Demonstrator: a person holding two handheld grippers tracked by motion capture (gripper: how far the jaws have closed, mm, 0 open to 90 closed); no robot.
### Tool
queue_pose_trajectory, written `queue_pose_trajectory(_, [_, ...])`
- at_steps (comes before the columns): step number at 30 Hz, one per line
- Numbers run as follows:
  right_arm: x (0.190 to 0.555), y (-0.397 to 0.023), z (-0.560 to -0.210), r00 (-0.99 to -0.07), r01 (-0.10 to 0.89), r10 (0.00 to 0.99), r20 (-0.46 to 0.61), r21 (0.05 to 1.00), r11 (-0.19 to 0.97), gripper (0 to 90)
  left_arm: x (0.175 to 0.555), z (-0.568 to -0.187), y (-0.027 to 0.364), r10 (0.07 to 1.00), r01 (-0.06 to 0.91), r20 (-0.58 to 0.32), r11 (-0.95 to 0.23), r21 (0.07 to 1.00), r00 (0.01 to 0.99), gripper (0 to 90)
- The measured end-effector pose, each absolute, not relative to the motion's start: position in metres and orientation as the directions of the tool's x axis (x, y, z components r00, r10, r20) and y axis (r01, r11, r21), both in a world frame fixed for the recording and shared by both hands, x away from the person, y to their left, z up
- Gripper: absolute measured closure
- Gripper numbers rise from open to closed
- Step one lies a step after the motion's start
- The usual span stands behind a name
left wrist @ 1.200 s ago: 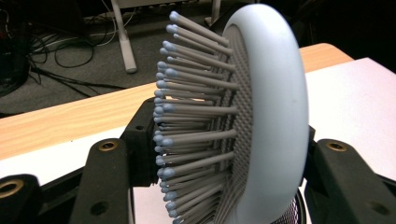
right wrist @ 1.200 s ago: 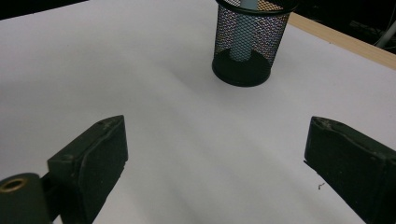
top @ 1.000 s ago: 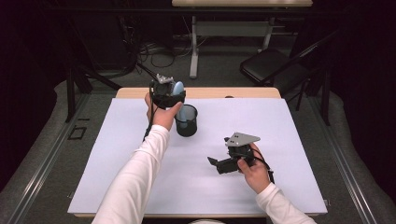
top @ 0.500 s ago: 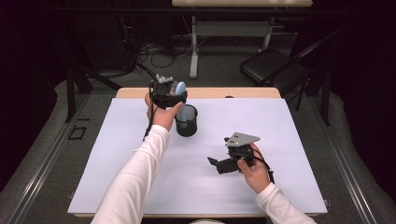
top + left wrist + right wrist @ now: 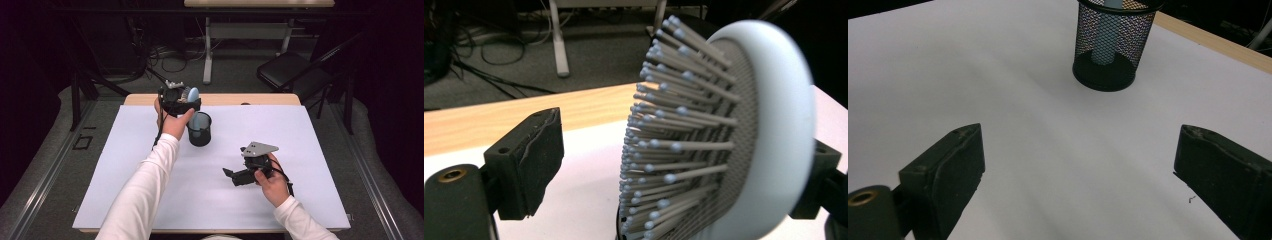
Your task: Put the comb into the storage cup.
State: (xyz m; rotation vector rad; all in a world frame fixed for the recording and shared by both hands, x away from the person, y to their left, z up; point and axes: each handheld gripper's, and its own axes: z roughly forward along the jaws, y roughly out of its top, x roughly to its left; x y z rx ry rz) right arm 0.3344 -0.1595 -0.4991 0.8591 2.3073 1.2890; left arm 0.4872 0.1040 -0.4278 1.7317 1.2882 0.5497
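- My left claw point(image 5: 186, 100) is up at the far side of the table point(image 5: 125, 165), with the hairbrush point(image 5: 193, 95) head right in it.
- The brush stands up and down. Its handle goes straight down from my left claw into the black mesh cup point(image 5: 199, 131), and its round head sticks up out of the top.
- So the cup is just below my left claw, and a bit toward me.
- In the left gripper view the hairbrush point(image 5: 744, 135) head sits between the two jaws. Its smooth back is against the one jaw, or very near it. Its bristles point at the other jaw, with a clear gap before that pad.
- My left claw has just been opening, with the brush head between the jaws. I think it has let go, and the brush now stands in the cup by itself.
- I think the next move is to lift the left claw away. The bristles are close, so I could knock the brush over.
- My right claw point(image 5: 231, 176) is wide open and holds nothing. It is low over the table, well apart from the cup.
- From the right claw, the mesh cup point(image 5: 1113, 45) is straight ahead and far off.
- The left claw is much nearer to the brush.
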Motion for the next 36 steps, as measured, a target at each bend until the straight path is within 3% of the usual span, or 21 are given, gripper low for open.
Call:
queue_pose_trajectory(22, [0.3355, -0.1638, -0.4986, -0.738, 0.341, 0.675, -0.009, 0.858, 0.384, 5.8, 0.4903, -0.4297, 0.1079, 0.899, 0.542, -0.185, -0.068, 0.838, 0.398, 0.5])
queue_pose_trajectory(36, [0.3346, -0.1659, -0.4984, -0.730, 0.349, 0.683, -0.005, 0.857, 0.379, 5.0, 0.4880, -0.4255, 0.1118, 0.895, 0.545, -0.153, -0.114, 0.831, 0.420, 0.5])
